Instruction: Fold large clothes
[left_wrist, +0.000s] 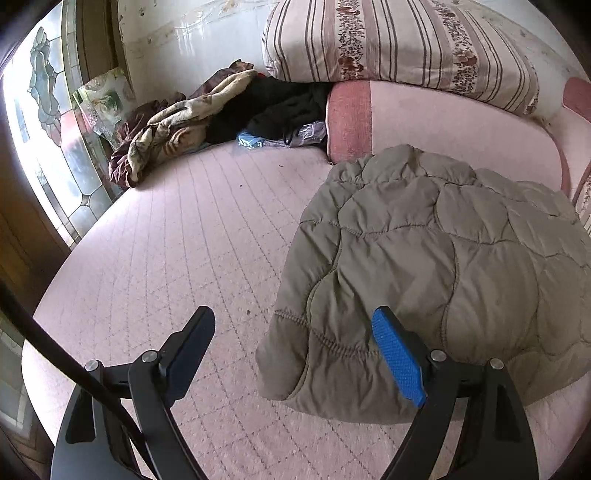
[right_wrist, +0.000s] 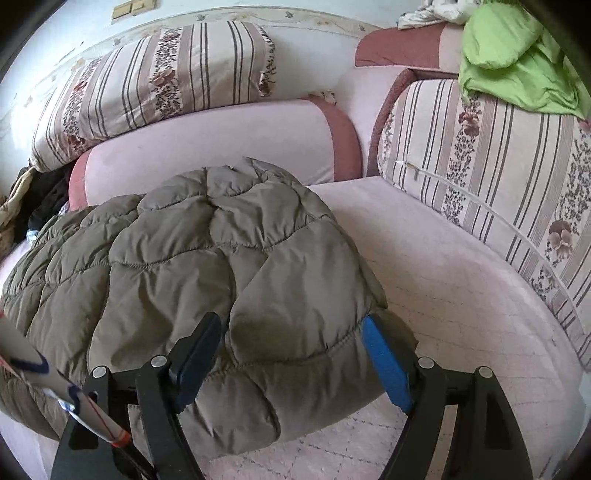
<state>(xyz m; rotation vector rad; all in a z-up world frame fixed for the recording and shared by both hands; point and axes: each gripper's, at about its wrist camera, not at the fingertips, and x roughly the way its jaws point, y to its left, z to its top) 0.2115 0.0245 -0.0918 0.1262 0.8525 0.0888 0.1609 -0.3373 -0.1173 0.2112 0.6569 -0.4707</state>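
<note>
Fingers of the left gripper (left_wrist: 297, 354), black with blue pads, stand spread wide and grasp nothing; between them lie the pink quilted sofa seat (left_wrist: 177, 236) and the near left corner of the folded jacket (left_wrist: 424, 266), which the right-hand finger overlaps in view without visible pressure. Fingers of the right gripper (right_wrist: 291, 354) are likewise spread wide, straddling the near right corner of the same jacket (right_wrist: 207, 258); whether the pads touch the fabric cannot be told. Olive-grey and quilted, the jacket lies as a puffy folded bundle on the seat, its far edge near a pink bolster (left_wrist: 443, 122). Striped floral cushions (right_wrist: 155, 74) rest above the bolster and along the right side. At far left of the seat, a heap of brown, beige and black clothes (left_wrist: 221, 107); at upper right, a green cloth (right_wrist: 517, 55) lies on a cushion
</note>
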